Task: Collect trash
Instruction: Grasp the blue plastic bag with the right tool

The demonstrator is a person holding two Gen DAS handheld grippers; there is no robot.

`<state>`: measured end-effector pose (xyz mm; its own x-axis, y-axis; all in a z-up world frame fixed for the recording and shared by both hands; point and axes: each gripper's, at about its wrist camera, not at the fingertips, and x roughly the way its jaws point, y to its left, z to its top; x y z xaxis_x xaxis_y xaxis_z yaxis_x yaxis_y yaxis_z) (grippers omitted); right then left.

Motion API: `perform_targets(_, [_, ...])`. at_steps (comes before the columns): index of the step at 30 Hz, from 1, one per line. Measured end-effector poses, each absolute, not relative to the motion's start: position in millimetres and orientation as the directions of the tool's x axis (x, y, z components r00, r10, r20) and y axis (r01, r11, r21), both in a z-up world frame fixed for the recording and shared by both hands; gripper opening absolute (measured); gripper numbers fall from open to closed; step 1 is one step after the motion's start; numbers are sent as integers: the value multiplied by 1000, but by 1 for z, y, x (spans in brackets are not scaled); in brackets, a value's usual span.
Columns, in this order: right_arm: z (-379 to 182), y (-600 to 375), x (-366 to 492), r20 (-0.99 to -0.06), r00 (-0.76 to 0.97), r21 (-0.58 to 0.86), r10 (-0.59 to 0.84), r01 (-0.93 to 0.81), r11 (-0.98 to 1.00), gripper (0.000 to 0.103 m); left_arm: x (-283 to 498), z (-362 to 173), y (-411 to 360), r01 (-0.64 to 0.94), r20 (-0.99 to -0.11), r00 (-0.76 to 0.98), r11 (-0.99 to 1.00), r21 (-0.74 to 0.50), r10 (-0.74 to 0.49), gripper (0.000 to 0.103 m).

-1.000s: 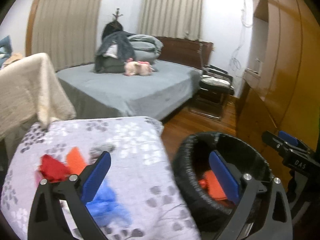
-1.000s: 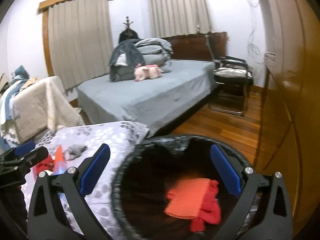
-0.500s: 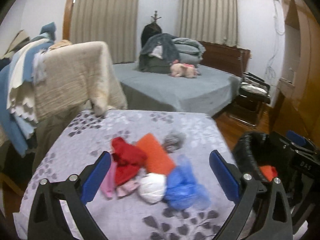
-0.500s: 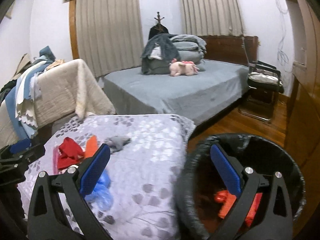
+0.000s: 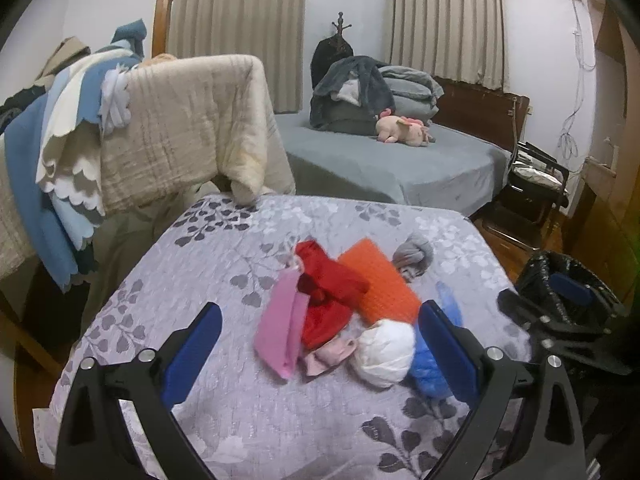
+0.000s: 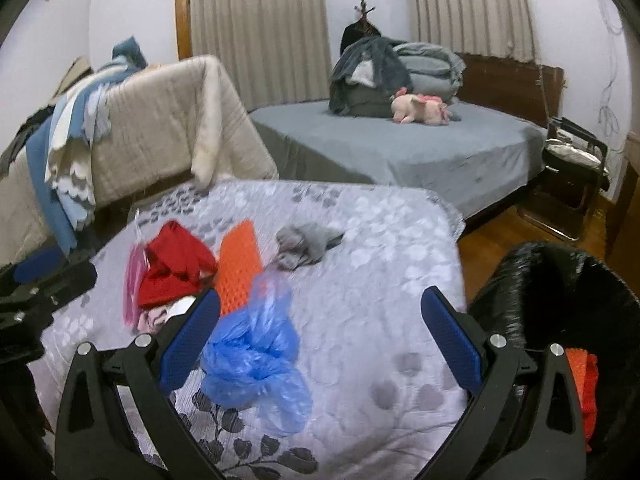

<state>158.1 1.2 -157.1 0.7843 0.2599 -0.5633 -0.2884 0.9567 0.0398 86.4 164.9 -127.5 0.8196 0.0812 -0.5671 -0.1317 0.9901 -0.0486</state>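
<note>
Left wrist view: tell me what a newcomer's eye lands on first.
First, the bright heap mid-table on the grey leaf-print cover: a red cloth beside an orange pad, with a pink piece, a white ball and a blue plastic bag nearer the camera. Next, the black-lined bin off the table's right edge. Both tongs, left and right, gape open, empty.

Grey bed [image 5: 400, 168] with pink plush toy [image 5: 402, 130], beige blanket [image 5: 188, 120], curtains [image 5: 236, 28]

Both views have swung from the bin [image 6: 560, 280] to the trash pile [image 5: 344, 308], seemingly closer.
</note>
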Motion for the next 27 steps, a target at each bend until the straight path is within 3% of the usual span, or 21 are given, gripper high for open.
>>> perform_targets(14, [-200, 40, 176, -661, 698, 20, 275, -350, 937, 94, 91, -150, 188, -157, -605, 791, 985, -67, 86, 96])
perform_targets(20, [-208, 45, 178, -695, 656, 31, 294, -382, 924, 78, 92, -153, 191, -162, -610, 788, 984, -78, 82, 96])
perform_targets(23, [-212, 48, 177, -717, 605, 69, 347, -434, 898, 61, 93, -153, 190, -161, -613, 786, 983, -82, 78, 96])
perform_targets(27, [-211, 47, 175, -717, 592, 91, 368, -444, 892, 52, 92, -152, 187, -158, -614, 786, 984, -85, 74, 96])
